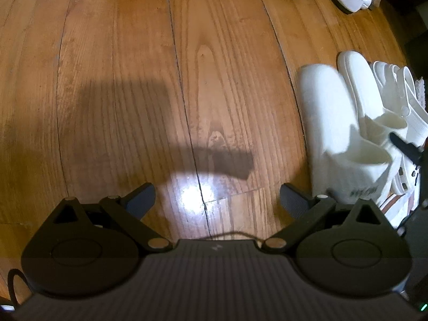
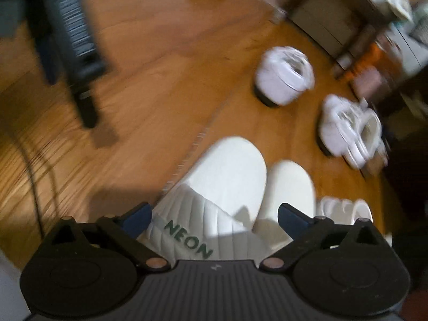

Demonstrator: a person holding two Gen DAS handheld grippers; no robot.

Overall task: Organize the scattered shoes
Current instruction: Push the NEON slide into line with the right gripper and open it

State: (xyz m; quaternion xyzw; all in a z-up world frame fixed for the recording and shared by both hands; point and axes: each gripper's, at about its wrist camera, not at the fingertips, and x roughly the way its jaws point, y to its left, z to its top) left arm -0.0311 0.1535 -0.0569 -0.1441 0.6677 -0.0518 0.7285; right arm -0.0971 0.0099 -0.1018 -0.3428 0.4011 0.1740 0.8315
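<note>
jaws apart above neon slipper [image 2: 227,187], toe pointing away

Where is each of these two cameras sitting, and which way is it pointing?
Left wrist: sits on the left gripper, looking down at bare wooden floor; its open fingers show, slides at right.
Right wrist: sits on the right gripper, open above the white NEON slide; blurred sneakers beyond.
Shared: the floor, the slide pair, the sneakers.

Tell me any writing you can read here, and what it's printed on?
"NEON": green letters on the strap of the white slide sandal under the right gripper.
Left wrist view: the same green print on that sandal's strap is too blurred to read.
</note>
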